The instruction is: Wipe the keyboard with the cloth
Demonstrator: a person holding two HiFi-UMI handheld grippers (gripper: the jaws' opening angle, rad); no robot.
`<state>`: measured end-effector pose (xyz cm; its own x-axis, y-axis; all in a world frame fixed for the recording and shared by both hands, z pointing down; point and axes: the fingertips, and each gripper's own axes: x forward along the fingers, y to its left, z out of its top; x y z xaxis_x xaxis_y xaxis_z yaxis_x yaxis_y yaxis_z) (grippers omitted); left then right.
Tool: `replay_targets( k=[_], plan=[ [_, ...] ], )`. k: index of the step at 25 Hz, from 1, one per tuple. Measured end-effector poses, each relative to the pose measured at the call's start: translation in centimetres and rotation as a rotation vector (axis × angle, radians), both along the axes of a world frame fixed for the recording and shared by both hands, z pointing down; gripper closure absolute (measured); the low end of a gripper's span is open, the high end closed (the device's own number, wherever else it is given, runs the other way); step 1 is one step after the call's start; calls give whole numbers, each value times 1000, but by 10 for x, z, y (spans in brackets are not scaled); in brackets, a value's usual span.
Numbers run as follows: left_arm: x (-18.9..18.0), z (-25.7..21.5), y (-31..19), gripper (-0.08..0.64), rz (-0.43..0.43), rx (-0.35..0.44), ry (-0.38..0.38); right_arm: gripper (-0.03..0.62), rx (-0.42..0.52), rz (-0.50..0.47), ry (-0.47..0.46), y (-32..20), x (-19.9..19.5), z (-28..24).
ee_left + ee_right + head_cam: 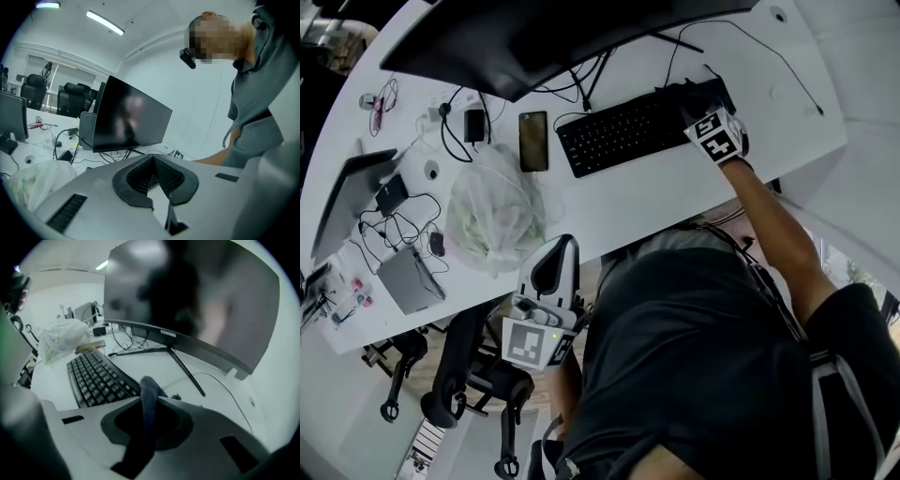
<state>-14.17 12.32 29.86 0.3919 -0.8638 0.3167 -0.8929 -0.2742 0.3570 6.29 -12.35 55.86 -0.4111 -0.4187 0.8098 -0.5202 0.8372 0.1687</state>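
Your right tongs point(148, 405) grip the cloth point(149, 392) at the keyboard's point(619, 133) right end.
The dark cloth stands clamped between them, just beside the end keys on the white surface point(661, 199). Your left tongs point(153, 158) are pressed together on nothing, held off the surface's near edge, well apart from the keyboard.

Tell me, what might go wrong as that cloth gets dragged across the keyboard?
1. The right gripper pinches only a thin fold of the cloth, so it might slip out mid-wipe.
2. Nothing steadies the keyboard; the left gripper hangs beyond the desk edge, so a firm push could slide it toward the phone.
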Motion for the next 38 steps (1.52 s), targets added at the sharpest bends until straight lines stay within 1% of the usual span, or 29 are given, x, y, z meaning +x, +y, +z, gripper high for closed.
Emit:
replay_targets(
  k=[1,2,5,6,7,8,9,10,12,14,15,17,18,20,21,22,23,24,25,27,28,29,30,31,32,35,36,38],
  plan=[
    [2,1,1,558,1,-5,-3,545,-4,-21,-41,7,-20,-7],
    [6,1,1,558,4,-9,-5,545,-18,-72,-97,21,-50,-12],
    [21,-1,-1,558,26,-13,-16,545,-84,-301,-256,81,-161,-15],
    [26,-1,-3,558,36,-15,-21,545,-102,-361,-283,97,-190,-13],
    [31,0,-4,558,46,-17,-27,545,-121,-398,-290,108,-210,-9],
    [36,1,-5,558,55,-20,-33,545,-139,-411,-280,114,-221,-1],
    [40,3,-6,558,61,-24,-36,545,-154,-405,-260,113,-221,9],
    [44,4,-6,558,65,-27,-34,546,-160,-386,-242,108,-212,17],
    [49,4,-9,558,64,-27,-25,545,-150,-341,-223,90,-173,23],
    [52,5,-12,558,64,-26,-20,546,-118,-275,-209,61,-116,21],
    [54,5,-13,558,64,-26,-19,546,-102,-224,-210,44,-84,18],
    [58,3,-17,558,68,-19,-18,545,-79,-77,-208,7,-12,14],
    [59,1,-19,558,70,-13,-18,545,-73,14,-186,-12,27,12],
    [63,-1,-24,558,75,-10,-19,545,-60,193,-102,-40,102,13],
    [65,-1,-26,558,78,-11,-20,545,-43,258,-62,-49,130,12],
    [67,0,-28,558,83,-12,-20,545,-18,293,-43,-53,143,8],
    [69,0,-30,558,89,-14,-22,545,7,292,-51,-53,139,-2],
    [72,1,-32,558,97,-16,-23,545,24,259,-81,-48,120,-13],
    [76,2,-34,558,108,-18,-25,545,30,198,-120,-38,92,-20],
    [86,1,-41,558,134,-18,-32,545,15,25,-169,-7,24,-19],
    [91,0,-45,558,146,-16,-35,545,5,-57,-169,8,-4,-14],
    [95,-1,-48,558,157,-17,-38,545,-1,-112,-158,18,-22,-8],
    [99,-2,-51,558,166,-19,-41,545,-7,-135,-138,23,-29,0],
    [103,-1,-52,558,172,-23,-43,545,-15,-131,-119,23,-25,8],
    [105,-1,-53,558,176,-29,-42,545,-21,-109,-109,19,-11,15],
    [110,5,-52,558,179,-59,-29,545,-9,-11,-94,-5,61,21],
    [110,6,-52,558,176,-67,-23,545,1,37,-64,-16,90,21],
    [107,6,-51,558,164,-63,-12,545,5,183,17,-38,149,16]
  ],
)
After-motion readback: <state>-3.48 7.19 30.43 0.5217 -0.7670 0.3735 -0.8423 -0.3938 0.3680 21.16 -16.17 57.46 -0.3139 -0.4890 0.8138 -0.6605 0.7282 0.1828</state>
